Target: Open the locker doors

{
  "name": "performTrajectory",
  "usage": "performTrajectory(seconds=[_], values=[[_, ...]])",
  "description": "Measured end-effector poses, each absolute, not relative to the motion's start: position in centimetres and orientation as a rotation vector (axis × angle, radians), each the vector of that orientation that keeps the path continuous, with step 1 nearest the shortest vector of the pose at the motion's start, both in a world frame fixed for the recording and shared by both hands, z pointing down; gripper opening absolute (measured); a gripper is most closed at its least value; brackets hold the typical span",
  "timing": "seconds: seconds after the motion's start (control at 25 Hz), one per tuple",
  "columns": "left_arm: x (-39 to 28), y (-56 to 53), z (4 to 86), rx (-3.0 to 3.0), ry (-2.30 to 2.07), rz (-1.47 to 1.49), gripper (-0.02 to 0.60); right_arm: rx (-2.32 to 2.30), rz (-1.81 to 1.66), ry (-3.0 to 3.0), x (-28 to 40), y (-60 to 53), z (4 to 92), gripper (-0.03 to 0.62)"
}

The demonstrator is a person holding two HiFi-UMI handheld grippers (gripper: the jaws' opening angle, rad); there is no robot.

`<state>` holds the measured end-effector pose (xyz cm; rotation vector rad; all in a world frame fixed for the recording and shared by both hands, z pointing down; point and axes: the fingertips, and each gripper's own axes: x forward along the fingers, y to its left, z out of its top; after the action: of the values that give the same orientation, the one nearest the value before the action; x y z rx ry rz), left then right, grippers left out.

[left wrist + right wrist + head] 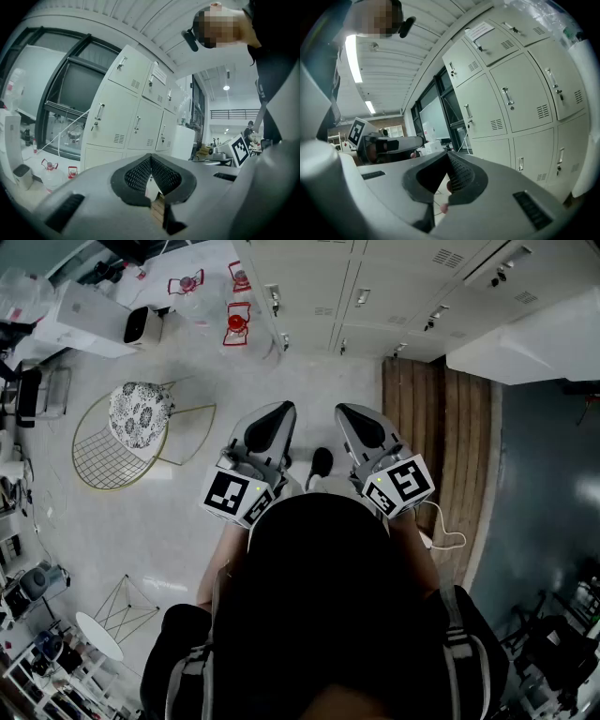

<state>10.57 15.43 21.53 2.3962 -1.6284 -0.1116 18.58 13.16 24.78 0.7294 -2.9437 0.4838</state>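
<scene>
Pale workshop floor lies below; the lockers (319, 296) span the frame's upper middle, doors closed. Left gripper (279, 412) and right gripper (349, 413) have jaws together, empty, well apart from them. Stiff, light sheet-metal doors should swing easily; pinch a handle (507, 96).

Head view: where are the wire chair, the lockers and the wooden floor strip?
wire chair (139, 414), head view, on its patterned seat cushion.
lockers (394, 282), head view, on a closed door front.
wooden floor strip (436, 437), head view, on the middle of the planks.
</scene>
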Motion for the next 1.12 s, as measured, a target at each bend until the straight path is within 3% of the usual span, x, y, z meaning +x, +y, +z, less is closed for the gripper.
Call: performTrajectory(seconds=[0.52, 1.12], values=[[7.7, 14.7, 22.5, 2.352, -1.671, -0.116, 0.018, 0.648, 0.508, -2.954, 15.5, 12.1, 24.8, 0.003], [-4.4, 7.8, 26.7, 2.355, -1.579, -0.058, 0.018, 0.844, 0.533, -2.761, 4.5, 3.3, 31.0, 0.003]])
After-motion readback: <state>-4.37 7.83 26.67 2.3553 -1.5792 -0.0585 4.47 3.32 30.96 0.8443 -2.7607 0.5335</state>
